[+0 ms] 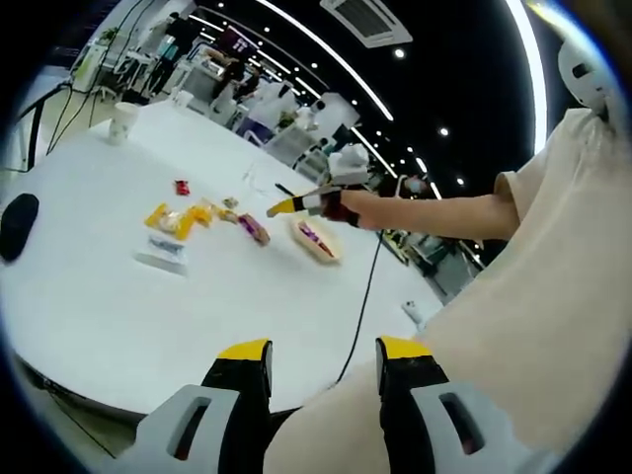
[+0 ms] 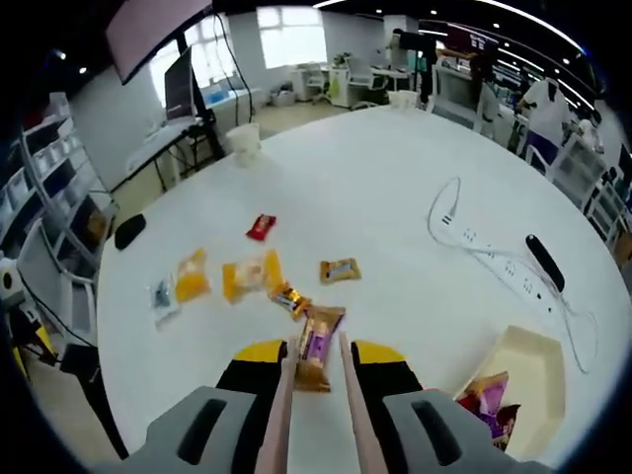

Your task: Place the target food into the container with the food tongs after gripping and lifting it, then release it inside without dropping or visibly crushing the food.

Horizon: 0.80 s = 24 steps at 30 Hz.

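Right gripper view: right hand-held gripper (image 2: 314, 367) clamped on food tongs (image 2: 316, 395), tips straddling purple snack packet (image 2: 318, 341); container (image 2: 533, 380) off right. Could slip or crush if over-squeezed. Left hand-held gripper (image 1: 324, 363) apart, idle.

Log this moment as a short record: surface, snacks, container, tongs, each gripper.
surface: white round table
snacks: wrapped packets scattered on the table, one red, several yellow
container: cream tray, packets already inside
tongs: tongs held by right gripper, tips around a purple packet
left gripper: left gripper open, holding nothing, back from the table
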Motion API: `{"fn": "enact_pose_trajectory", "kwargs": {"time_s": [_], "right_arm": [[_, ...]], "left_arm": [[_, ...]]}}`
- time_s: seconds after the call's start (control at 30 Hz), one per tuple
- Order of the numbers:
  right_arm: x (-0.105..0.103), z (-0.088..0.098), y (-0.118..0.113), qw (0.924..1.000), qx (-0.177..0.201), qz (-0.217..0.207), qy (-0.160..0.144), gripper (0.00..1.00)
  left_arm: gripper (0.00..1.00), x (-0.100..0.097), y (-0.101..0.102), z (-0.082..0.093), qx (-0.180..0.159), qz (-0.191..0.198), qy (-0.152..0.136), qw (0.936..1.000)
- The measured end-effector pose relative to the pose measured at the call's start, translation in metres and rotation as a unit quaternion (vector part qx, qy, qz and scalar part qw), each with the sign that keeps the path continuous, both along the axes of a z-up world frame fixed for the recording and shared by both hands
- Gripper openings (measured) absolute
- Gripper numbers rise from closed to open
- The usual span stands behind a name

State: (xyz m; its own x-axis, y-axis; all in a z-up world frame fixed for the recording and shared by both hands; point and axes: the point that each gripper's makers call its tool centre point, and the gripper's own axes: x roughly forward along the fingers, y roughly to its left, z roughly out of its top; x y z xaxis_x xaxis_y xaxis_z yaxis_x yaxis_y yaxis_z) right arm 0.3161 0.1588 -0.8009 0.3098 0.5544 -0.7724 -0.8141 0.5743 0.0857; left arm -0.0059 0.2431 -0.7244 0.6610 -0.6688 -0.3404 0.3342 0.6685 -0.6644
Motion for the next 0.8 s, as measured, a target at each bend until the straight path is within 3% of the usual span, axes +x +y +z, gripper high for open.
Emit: {"fn": "enact_pose_trajectory", "kwargs": {"time_s": [0.8], "right_arm": [[-0.003,-0.025,0.016,0.9996,-0.021,0.009,0.019,0.25]], "left_arm": [[0.41,0.002,0.009,-0.004,-0.001,0.012,0.014,0.9998]]}}
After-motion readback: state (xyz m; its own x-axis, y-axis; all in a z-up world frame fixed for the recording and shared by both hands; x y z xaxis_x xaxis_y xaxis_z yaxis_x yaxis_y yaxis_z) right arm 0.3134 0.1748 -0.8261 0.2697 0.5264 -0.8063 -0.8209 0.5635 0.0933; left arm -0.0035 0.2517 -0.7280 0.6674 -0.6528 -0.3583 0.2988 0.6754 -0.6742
